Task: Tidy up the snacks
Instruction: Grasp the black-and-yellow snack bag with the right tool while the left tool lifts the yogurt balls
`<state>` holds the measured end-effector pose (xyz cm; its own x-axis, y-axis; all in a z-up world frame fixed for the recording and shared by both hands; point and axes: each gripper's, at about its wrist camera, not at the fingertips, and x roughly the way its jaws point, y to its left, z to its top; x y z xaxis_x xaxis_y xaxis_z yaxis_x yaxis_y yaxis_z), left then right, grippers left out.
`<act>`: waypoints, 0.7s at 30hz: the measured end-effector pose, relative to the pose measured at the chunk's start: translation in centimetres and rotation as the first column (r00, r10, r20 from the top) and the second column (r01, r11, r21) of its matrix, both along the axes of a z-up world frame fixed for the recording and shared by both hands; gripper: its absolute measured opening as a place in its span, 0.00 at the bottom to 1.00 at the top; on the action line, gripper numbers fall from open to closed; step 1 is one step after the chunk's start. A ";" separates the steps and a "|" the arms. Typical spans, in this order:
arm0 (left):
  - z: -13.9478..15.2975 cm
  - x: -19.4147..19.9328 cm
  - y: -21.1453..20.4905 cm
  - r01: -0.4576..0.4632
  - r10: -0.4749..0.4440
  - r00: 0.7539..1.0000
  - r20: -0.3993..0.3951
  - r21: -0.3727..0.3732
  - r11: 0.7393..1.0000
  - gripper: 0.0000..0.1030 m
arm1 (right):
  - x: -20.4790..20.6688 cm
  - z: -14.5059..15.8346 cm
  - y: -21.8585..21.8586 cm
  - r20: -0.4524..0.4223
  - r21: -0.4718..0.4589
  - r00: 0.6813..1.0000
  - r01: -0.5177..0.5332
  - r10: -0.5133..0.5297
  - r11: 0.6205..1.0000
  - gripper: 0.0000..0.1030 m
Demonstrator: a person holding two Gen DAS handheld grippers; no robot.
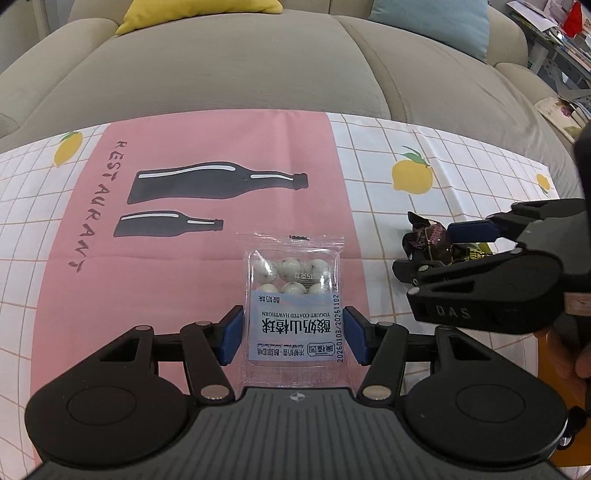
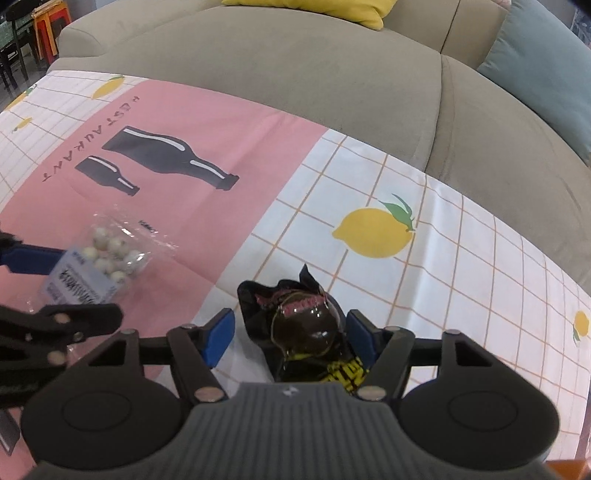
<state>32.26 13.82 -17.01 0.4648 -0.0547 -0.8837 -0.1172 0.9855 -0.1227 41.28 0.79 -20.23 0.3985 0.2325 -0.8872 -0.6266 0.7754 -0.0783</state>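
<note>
Between our left gripper's [image 1: 294, 334] blue pads [image 1: 232, 334] sits a clear packet of yogurt-coated hawthorn balls [image 1: 293, 299]. Both pads rest against the packet's side edges, so we appear to hold it by its printed lower half. At least 6 white balls show through its clear upper half. The packet is over the pink placemat [image 1: 207, 147], which is printed with 2 dark bottles and lies on a white checked tablecloth [image 1: 461, 177] with lemons.

Just to the right, over the white cloth, our right gripper [image 2: 291, 336] straddles a dark, shiny wrapped snack [image 2: 304, 328] with yellow lettering. Its right pad touches the wrapper, while its left pad [image 2: 218, 336] stands apart with a visible gap, so the fingers are partly spread and not clamped on it. Whether the snack rests on the cloth we cannot tell.

Beyond the table's far edge is a grey-green sofa [image 1: 229, 70] with a yellow cushion [image 1: 199, 11] and a light blue cushion [image 1: 436, 22].
</note>
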 end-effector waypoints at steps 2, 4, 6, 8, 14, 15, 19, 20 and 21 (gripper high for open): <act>0.1 -0.3 0.1 -0.005 0.005 1.000 0.001 -0.002 1.000 0.63 | 0.2 -0.3 0.1 0.001 -0.007 1.000 0.009 -0.009 1.000 0.58; 0.1 -0.3 0.3 -0.008 0.008 1.000 0.001 -0.002 1.000 0.63 | 0.2 -0.3 0.1 0.006 -0.001 1.000 0.014 -0.014 1.000 0.57; 0.2 -0.4 0.4 -0.012 0.012 1.000 -0.001 0.000 1.000 0.63 | 0.1 -0.5 0.1 0.003 -0.009 1.000 0.020 -0.020 1.000 0.56; 0.3 -0.6 0.5 -0.015 0.015 1.000 0.001 -0.004 1.000 0.63 | -0.1 -0.6 0.2 0.008 -0.019 1.000 0.025 -0.025 0.999 0.54; 1.2 -1.7 0.4 -0.018 0.018 1.000 0.009 -0.010 1.000 0.63 | -1.2 -0.3 0.2 -0.001 -0.029 0.999 0.046 -0.046 0.999 0.50; 1.4 -1.9 0.3 -0.019 0.019 1.000 0.010 -0.012 1.000 0.63 | -1.5 0.0 0.1 -0.009 -0.019 0.999 0.052 -0.052 0.998 0.49; 2.4 -3.4 -0.1 -0.029 0.030 0.999 0.019 -0.026 0.999 0.63 | -3.4 1.2 -0.1 -0.031 0.021 0.998 0.062 -0.061 0.998 0.48; 2.6 -3.9 -0.1 -0.034 0.035 0.999 0.018 -0.029 0.999 0.63 | -4.0 1.4 -0.1 -0.033 0.027 0.998 0.061 -0.060 0.998 0.48; 2.8 -4.6 -0.3 -0.037 0.038 0.999 0.017 -0.033 0.999 0.63 | -4.6 1.7 -0.2 -0.037 0.035 0.997 0.062 -0.061 0.997 0.48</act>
